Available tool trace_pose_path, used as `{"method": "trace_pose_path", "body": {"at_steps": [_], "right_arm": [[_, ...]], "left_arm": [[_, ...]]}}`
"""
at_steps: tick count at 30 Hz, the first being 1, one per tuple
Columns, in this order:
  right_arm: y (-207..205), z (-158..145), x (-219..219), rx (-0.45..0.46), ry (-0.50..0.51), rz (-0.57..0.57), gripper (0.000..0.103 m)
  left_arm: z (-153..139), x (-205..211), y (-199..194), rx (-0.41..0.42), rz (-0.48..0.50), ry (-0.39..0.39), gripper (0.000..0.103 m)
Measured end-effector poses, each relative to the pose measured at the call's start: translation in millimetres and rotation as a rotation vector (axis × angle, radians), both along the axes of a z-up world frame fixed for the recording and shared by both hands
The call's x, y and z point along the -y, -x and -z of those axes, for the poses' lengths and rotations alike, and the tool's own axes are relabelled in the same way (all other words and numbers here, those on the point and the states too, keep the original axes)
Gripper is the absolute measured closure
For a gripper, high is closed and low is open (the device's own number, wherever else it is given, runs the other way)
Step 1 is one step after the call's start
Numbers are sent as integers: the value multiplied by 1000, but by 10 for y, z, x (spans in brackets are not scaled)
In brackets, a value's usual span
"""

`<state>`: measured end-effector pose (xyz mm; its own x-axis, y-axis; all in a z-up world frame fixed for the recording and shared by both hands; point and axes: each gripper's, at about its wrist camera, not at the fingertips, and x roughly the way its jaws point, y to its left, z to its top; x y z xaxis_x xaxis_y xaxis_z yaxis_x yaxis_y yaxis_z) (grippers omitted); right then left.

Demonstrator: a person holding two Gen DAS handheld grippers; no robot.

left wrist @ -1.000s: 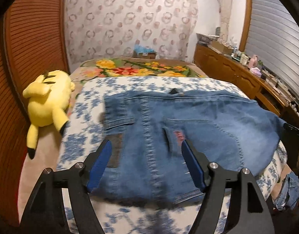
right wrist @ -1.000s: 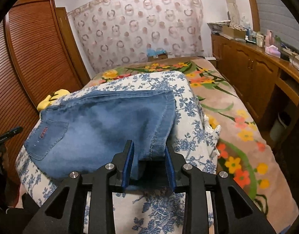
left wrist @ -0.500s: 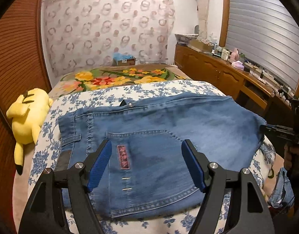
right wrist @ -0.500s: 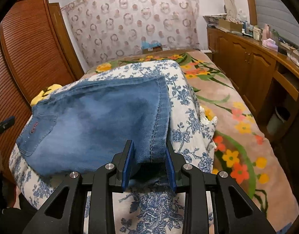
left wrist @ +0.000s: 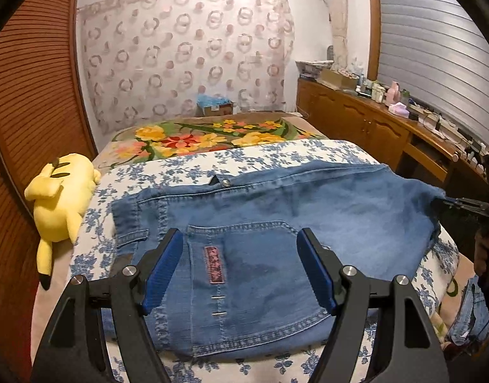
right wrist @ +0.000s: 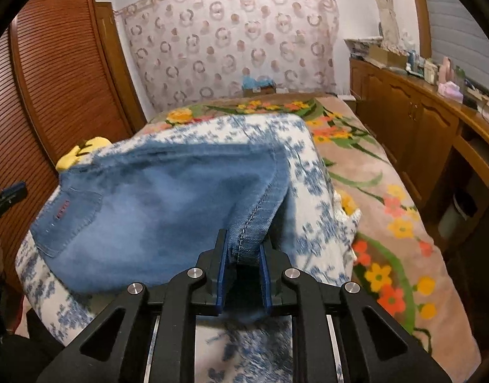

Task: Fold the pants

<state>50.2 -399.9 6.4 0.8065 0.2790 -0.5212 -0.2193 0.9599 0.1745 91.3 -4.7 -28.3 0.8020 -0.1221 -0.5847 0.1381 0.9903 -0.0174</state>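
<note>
Blue jeans (left wrist: 276, 223) lying folded on bed (right wrist: 388, 223). Right tool (right wrist: 242, 274) just squeezed shut on jeans' hem edge. Left tool (left wrist: 241, 268) wide open, holding nothing, above back pocket (left wrist: 244, 271).

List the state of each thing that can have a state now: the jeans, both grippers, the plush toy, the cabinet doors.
jeans: folded, flat on the floral cover, one edge pinched.
right gripper: jaws just closing, now shut on the jeans' seam edge.
left gripper: open, above the back pocket, holding nothing.
yellow plush toy: lying on its side beside the cover.
cabinet doors: closed.
</note>
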Motion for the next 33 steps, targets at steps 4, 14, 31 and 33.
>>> {"method": "trace_pose_path", "body": {"at_steps": [4, 14, 31, 33], "right_arm": [[9, -161, -120, 51, 8, -35, 86], [-75, -521, -640, 152, 18, -170, 87], [-278, -948, -1857, 239, 41, -544, 88], [-381, -857, -1848, 211, 59, -571, 88]], "left_arm": [[-44, -112, 36, 13, -28, 1, 28], [-103, -440, 108, 31, -101, 3, 28], [-6, -813, 194, 19, -177, 27, 28], [15, -833, 199, 15, -178, 30, 28]]}}
